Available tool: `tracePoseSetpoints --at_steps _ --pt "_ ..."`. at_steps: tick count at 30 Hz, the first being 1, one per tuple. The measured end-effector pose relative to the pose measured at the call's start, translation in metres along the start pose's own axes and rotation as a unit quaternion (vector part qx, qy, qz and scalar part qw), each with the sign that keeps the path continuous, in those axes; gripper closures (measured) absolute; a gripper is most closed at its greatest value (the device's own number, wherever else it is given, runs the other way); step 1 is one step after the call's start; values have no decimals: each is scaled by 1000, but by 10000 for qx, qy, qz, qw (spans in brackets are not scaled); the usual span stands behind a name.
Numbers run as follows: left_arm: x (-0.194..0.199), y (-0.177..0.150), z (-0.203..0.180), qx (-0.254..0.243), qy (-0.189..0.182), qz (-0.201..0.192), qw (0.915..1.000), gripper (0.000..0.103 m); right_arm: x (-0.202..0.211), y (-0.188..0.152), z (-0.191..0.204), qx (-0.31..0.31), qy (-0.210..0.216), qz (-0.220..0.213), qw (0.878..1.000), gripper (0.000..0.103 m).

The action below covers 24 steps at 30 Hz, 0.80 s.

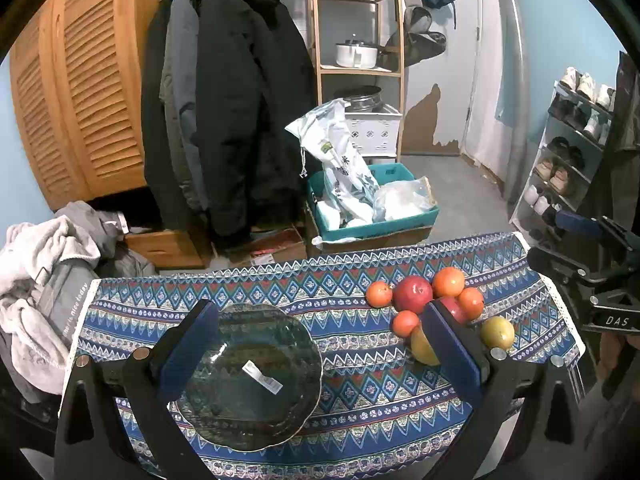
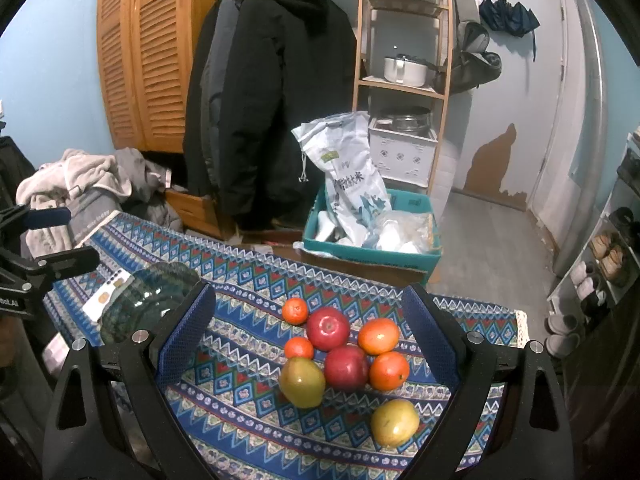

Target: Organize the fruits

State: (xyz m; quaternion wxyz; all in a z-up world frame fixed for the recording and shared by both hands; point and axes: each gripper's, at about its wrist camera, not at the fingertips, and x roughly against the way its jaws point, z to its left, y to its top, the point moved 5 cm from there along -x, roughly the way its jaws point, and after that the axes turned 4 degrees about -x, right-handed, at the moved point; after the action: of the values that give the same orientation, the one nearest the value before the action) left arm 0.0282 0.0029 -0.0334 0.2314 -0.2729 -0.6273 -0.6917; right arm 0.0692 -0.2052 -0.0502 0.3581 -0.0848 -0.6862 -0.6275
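While both claws hang spread wide and hold nothing, the left claw (image 1: 320,344) frames the bowl (image 1: 250,376) by its left finger. Fruits (image 2: 346,354) lie on the surface (image 2: 248,432) between the right claw's (image 2: 308,332) fingers.

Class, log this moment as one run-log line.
left gripper: open, above glass plate | right gripper: open, over fruits | plate: empty
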Motion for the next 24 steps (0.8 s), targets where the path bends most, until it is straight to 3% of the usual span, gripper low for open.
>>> tracePoseSetpoints --at_steps 24 --pt "0 0 0 2 3 16 10000 0 1 0 0 -44 16 4 10000 10"
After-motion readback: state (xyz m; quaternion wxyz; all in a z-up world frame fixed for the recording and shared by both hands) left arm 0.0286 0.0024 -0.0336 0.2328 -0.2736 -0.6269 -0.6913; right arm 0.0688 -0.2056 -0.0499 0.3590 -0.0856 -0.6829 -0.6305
